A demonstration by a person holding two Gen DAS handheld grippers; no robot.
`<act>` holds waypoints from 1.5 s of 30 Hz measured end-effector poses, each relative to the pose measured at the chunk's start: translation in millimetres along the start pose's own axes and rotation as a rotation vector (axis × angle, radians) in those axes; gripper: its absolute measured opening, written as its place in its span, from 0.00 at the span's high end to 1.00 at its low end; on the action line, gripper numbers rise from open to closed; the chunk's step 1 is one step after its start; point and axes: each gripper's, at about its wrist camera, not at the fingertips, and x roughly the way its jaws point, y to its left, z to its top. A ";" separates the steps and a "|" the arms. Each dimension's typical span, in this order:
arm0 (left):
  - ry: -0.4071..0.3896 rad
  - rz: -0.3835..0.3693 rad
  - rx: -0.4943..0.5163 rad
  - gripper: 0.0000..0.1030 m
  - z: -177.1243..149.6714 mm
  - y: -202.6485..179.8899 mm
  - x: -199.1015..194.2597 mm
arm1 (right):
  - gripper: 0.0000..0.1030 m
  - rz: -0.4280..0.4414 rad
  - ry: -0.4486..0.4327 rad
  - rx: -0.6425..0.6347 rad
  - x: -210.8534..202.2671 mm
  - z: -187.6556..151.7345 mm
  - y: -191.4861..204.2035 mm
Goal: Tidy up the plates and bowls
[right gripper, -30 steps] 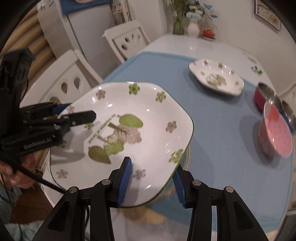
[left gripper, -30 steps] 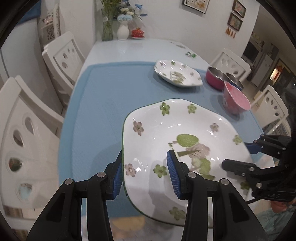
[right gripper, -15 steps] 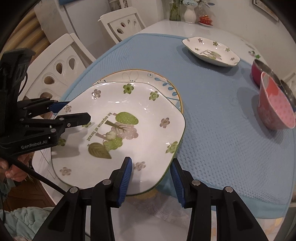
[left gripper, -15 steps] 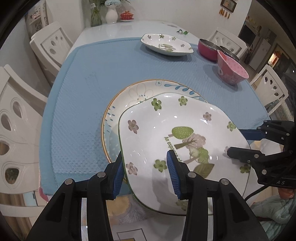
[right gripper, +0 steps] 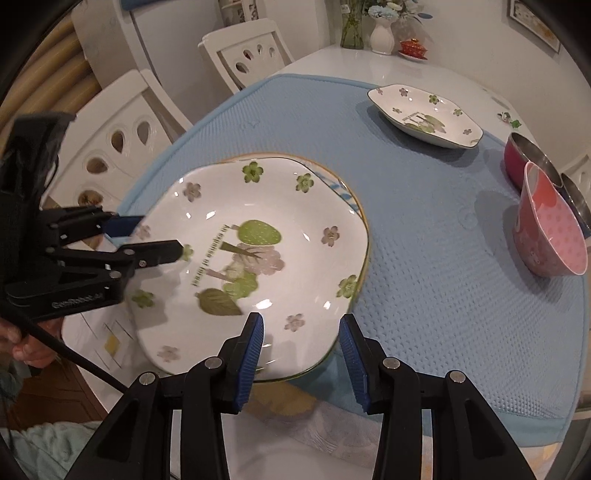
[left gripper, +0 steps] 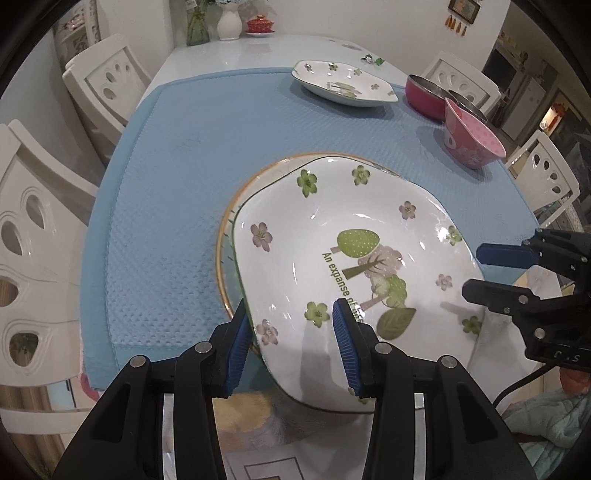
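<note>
A squarish white plate with green flowers and a tree print [left gripper: 332,229] [right gripper: 240,206] is held over a round gold-rimmed plate [left gripper: 225,236] [right gripper: 347,192] on the blue mat [left gripper: 166,184]. It covers most of the round plate; I cannot tell whether they touch. My left gripper [left gripper: 290,314] [right gripper: 155,238] is shut on its left rim, one finger above and one below. My right gripper [right gripper: 301,325] [left gripper: 474,273] is shut on the opposite rim. A second floral plate [left gripper: 343,83] [right gripper: 424,114] lies at the far side of the mat.
A pink dotted bowl [left gripper: 476,140] [right gripper: 550,236] stands at the mat's right edge, with red metal bowls [left gripper: 424,92] [right gripper: 521,155] behind it. White chairs [left gripper: 107,81] ring the table. A vase [left gripper: 229,22] and a glass of stems stand at the far end.
Both grippers have brought the floral plate down and forward. It was up in the air, and now it sits low over the round plate, hiding most of it.
</note>
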 end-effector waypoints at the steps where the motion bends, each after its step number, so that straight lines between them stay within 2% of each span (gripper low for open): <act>1: -0.006 0.011 -0.010 0.61 1.8 2.2 -0.8 | 0.60 0.001 -0.003 0.003 -0.8 1.5 0.9; 3: -0.039 0.051 -0.034 0.61 7.8 8.8 -7.1 | 0.60 0.002 -0.003 -0.004 -1.1 3.1 4.3; 6: -0.067 0.066 -0.057 0.61 15.4 18.6 -14.8 | 0.60 0.008 0.001 -0.008 -0.2 2.1 7.8; 11: -0.076 0.078 -0.086 0.61 21.4 30.4 -15.2 | 0.60 0.013 0.002 0.001 0.0 2.2 10.3; 15: -0.076 0.059 -0.115 0.61 23.0 34.5 -14.9 | 0.60 0.008 -0.012 0.010 -4.8 5.9 10.2; 21: -0.115 0.066 -0.088 0.60 35.8 30.3 -25.7 | 0.60 0.005 -0.044 0.043 -15.5 17.6 4.4; 32: -0.244 0.046 -0.039 0.59 93.9 31.2 -54.8 | 0.60 -0.012 -0.155 0.178 -43.6 58.9 -27.6; 34: -0.265 0.039 -0.019 0.59 109.7 30.0 -56.3 | 0.58 -0.010 -0.182 0.218 -49.3 72.3 -38.4; 36: -0.282 0.033 0.004 0.59 128.6 27.4 -55.9 | 0.46 0.003 -0.214 0.262 -54.0 86.5 -50.4; 38: -0.291 0.031 0.022 0.52 147.0 24.8 -53.2 | 0.42 0.010 -0.241 0.307 -56.3 100.1 -62.0; 39: -0.293 0.033 0.029 0.42 154.9 23.4 -51.5 | 0.37 0.007 -0.249 0.331 -55.5 108.4 -67.9; 41: -0.321 0.043 0.052 0.32 175.0 19.5 -47.3 | 0.33 0.011 -0.257 0.372 -52.3 120.5 -77.8; 43: -0.331 0.038 0.075 0.32 191.7 16.9 -41.3 | 0.30 0.009 -0.254 0.443 -43.5 133.9 -90.8; 45: -0.308 0.016 0.076 0.31 214.0 18.2 -27.2 | 0.30 -0.030 -0.217 0.536 -28.3 144.9 -105.2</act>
